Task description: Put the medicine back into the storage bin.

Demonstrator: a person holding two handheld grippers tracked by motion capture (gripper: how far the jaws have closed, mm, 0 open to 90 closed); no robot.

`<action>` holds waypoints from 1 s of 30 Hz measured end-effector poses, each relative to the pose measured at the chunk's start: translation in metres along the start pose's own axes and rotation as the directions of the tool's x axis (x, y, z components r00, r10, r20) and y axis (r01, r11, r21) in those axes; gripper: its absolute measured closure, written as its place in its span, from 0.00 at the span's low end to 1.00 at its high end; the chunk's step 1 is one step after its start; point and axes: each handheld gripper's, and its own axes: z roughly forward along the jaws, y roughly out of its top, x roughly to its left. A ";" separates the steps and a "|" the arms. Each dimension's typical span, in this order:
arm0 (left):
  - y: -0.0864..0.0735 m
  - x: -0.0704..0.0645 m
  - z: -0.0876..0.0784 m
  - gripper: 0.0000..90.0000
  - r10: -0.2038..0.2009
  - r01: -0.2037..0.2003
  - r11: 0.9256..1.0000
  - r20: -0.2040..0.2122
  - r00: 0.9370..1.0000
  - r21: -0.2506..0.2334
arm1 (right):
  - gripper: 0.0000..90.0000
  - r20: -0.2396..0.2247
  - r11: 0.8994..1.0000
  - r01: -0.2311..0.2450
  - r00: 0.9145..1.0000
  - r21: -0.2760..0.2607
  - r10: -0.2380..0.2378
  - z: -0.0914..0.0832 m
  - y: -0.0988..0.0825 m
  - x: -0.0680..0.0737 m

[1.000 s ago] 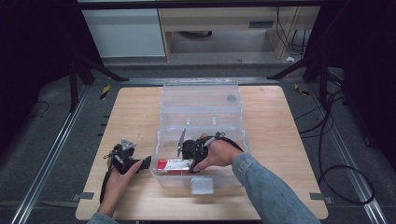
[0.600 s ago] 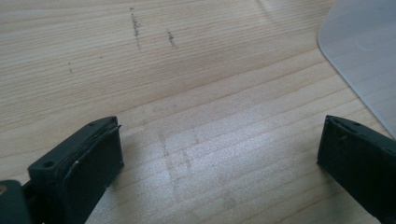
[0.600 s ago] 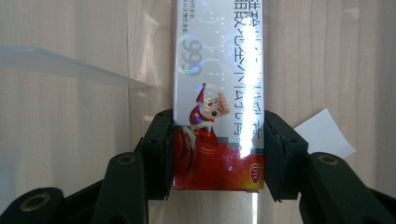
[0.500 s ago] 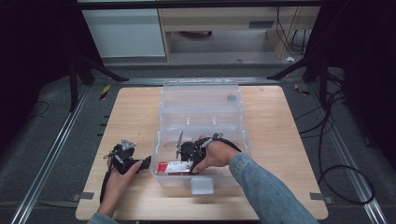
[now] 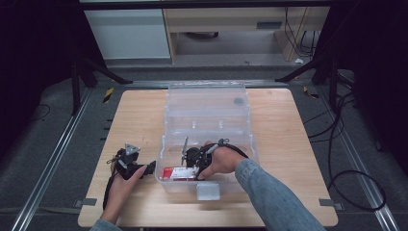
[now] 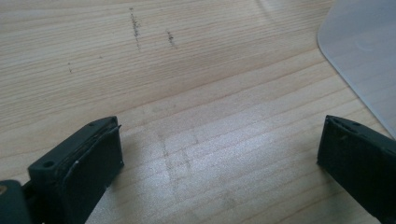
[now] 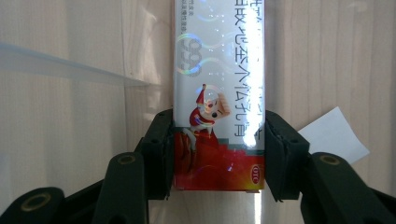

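At the near edge of the wooden table (image 5: 288,144), the left tool (image 6: 219,154) rests released with jaws spread over bare wood, just beside the rounded corner of a clear plastic bin (image 5: 166,185). Inside the bin's front section the right tool (image 7: 218,154) is clenched on the sides of a red-and-silver medicine box (image 7: 218,93) lying flat near the front wall. The box bears Chinese lettering, the holographic figure "999", a cartoon character and a small "OTC" mark; farther off, the bin's rear section and lid (image 5: 207,103) stand open, with bare table either side.

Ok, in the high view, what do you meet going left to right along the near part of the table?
Left gripper → red and white box inside the clear plastic bin → right gripper → person's right hand → bare table.
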 end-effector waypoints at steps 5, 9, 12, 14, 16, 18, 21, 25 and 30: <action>0.000 0.000 0.000 0.00 0.000 0.000 1.000 0.000 1.000 0.000 | 0.57 -0.001 1.000 -0.003 1.000 0.004 0.003 0.002 0.000 0.000; 0.000 0.000 0.000 0.00 -0.001 0.001 1.000 0.000 1.000 0.000 | 0.57 0.002 1.000 -0.008 1.000 0.010 0.008 0.003 0.000 0.000; 0.000 0.000 0.000 0.00 0.000 0.000 1.000 0.000 1.000 0.000 | 0.56 0.009 1.000 -0.006 1.000 0.015 0.006 0.004 0.001 0.000; 0.000 0.000 0.000 0.00 0.000 0.000 1.000 0.000 1.000 0.000 | 0.56 0.012 1.000 -0.007 1.000 0.010 0.007 0.004 0.001 0.001; 0.000 0.000 0.000 0.00 0.000 0.000 1.000 0.000 1.000 0.000 | 0.53 0.021 1.000 -0.012 1.000 0.011 0.012 0.003 0.001 0.001; 0.000 0.000 0.000 0.00 0.000 0.000 1.000 0.000 1.000 0.000 | 0.52 0.027 1.000 -0.006 1.000 0.010 0.006 0.002 0.001 0.001; 0.000 0.000 0.000 0.00 0.002 -0.002 1.000 0.002 1.000 0.000 | 0.53 0.034 1.000 -0.022 0.999 -0.003 0.022 -0.003 0.002 0.003; 0.000 0.000 0.000 0.00 0.002 -0.002 1.000 0.003 1.000 0.000 | 0.54 0.044 0.999 -0.032 0.998 -0.037 0.034 -0.010 0.000 0.005; 0.000 0.000 0.000 0.00 0.010 -0.010 1.000 0.006 1.000 0.002 | 0.59 0.068 0.992 -0.048 0.996 -0.117 0.056 -0.026 -0.006 0.008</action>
